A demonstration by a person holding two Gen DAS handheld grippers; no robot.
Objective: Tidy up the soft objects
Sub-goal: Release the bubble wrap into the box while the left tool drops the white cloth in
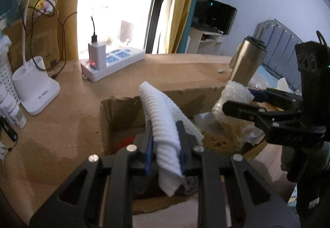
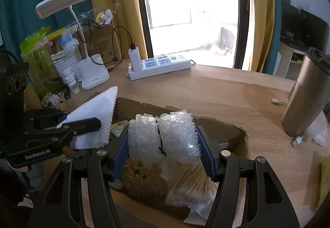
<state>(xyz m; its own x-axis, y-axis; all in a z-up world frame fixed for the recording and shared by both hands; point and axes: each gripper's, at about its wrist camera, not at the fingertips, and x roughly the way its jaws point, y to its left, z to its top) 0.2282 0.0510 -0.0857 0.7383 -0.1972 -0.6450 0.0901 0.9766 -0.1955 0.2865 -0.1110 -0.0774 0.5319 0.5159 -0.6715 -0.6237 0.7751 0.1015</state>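
Observation:
My left gripper is shut on a white ribbed cloth and holds it above an open cardboard box. The cloth also shows at the left of the right wrist view, pinched by the left gripper. My right gripper is shut on a roll of bubble wrap over the same box. Below it in the box lie a brown speckled soft item and a beige bagged item. The right gripper with the bubble wrap shows at the right of the left wrist view.
A wooden desk carries a white power strip with a charger, a white desk lamp, a metal flask, small bottles and baskets at the left. A bright window stands behind.

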